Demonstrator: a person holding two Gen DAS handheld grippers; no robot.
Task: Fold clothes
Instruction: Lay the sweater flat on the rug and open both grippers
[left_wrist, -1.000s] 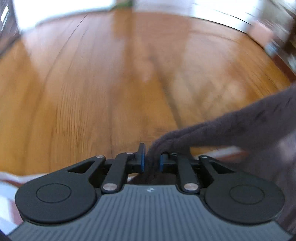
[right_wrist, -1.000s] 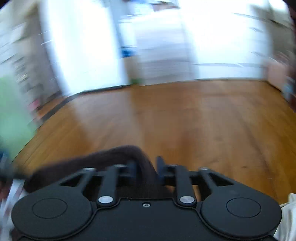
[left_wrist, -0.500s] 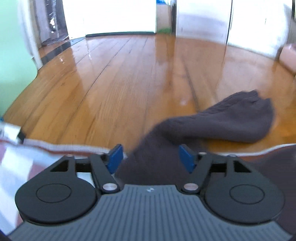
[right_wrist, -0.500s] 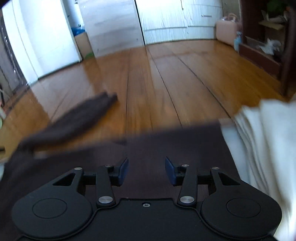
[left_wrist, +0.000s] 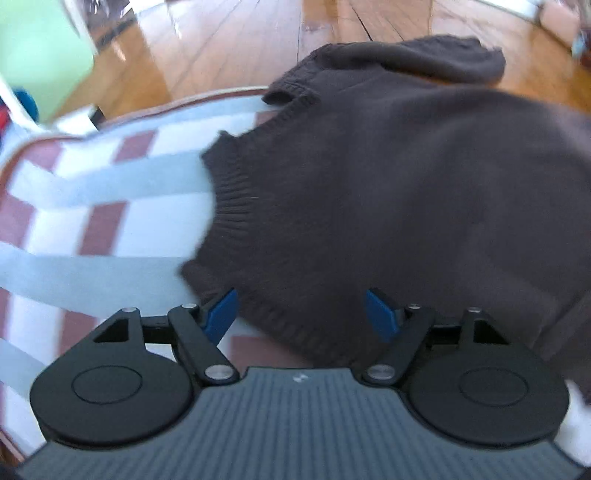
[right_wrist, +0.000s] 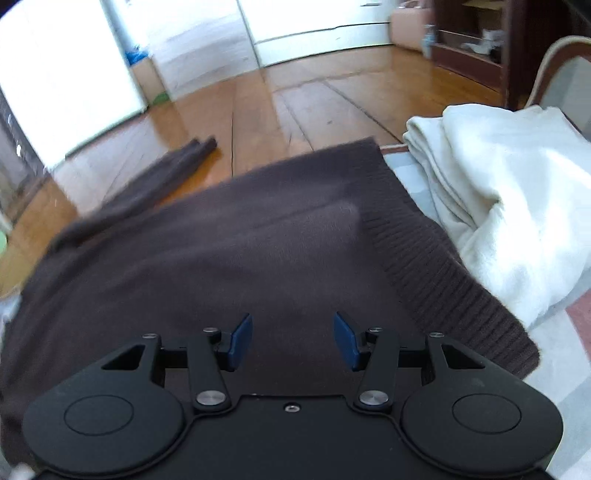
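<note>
Left wrist view: we see the brown sweater (left_wrist: 388, 192) now spread flat on the checked blanket (left_wrist: 110, 192), one sleeve (right_wrist: 166, 166) trailing onto the wooden floor (right_wrist: 314, 92).
Change: a second ago both grippers pinched it aloft; we have let go.
Left gripper (left_wrist: 301, 314): jaws spread, easing inward, hem edge between, unpressed.
Right gripper (right_wrist: 293, 341): jaws opening over the knit, nothing pinched.
Meaning: laid out, folding can likely start.
Beside: white cloth (right_wrist: 498, 206).
</note>
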